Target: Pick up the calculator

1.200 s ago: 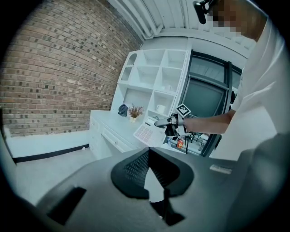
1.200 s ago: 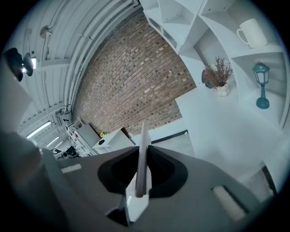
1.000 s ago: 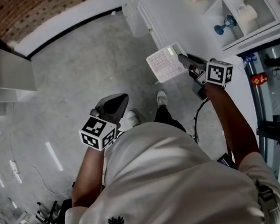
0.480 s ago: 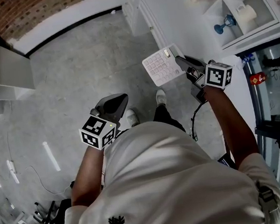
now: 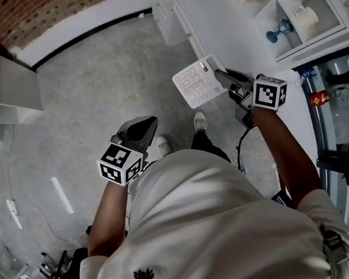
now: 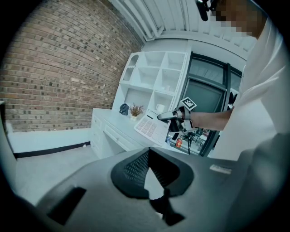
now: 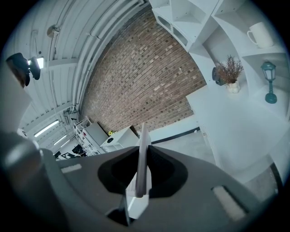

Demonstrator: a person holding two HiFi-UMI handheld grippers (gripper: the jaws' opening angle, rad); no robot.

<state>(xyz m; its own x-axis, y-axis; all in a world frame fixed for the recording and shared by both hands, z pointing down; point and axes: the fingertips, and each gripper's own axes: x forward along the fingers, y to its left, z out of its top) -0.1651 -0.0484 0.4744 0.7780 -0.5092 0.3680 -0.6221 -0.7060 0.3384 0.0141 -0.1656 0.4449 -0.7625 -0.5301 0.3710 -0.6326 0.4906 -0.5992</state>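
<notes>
Already clamped: calculator point(image 5: 198, 82) edge-on between right gripper point(image 5: 222, 78) jaws, long axis running ahead of them. Left gripper point(image 5: 139, 130), jaws closed and empty, is well apart.

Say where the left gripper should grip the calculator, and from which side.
Grip the free edge of the calculator, opposite where the right gripper pinches it. It is a thin flat slab held in the air, so the left gripper should probably come from the left, jaws opened across the thickness.
</notes>
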